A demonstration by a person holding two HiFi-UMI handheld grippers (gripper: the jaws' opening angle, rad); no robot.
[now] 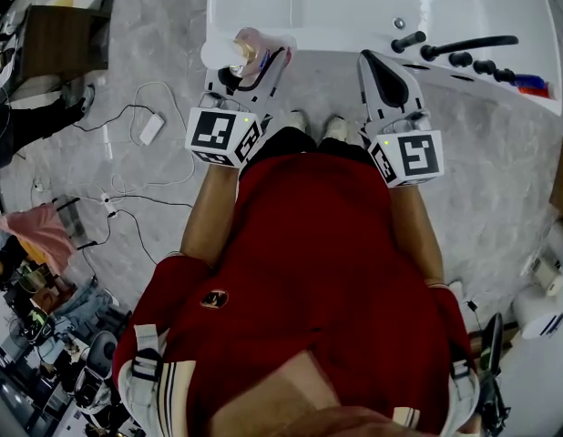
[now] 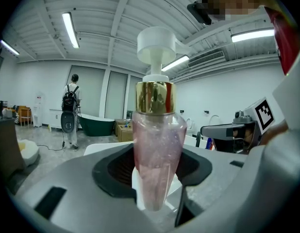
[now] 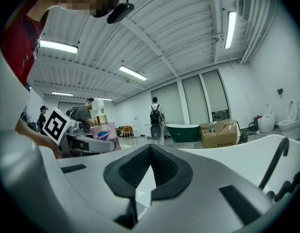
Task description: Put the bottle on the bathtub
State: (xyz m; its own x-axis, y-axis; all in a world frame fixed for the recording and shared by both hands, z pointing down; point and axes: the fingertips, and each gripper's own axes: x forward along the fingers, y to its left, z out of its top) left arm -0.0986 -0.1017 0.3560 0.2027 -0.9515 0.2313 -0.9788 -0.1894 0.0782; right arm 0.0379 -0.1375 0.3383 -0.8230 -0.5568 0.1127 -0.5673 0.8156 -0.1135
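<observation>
Head view down; gripper views level; bathtub (image 1: 309, 7) shared.

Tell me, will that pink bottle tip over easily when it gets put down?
Probably, yes: the bottle is tall, narrows toward its bottom, and carries a big white pump on top. Its smooth, shiny sides may be slippery, so the left gripper likely needs a firm squeeze.

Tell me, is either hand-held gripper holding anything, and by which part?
The left hand-held gripper grips the bottle by its lower body; the right hand-held gripper holds nothing.
</observation>
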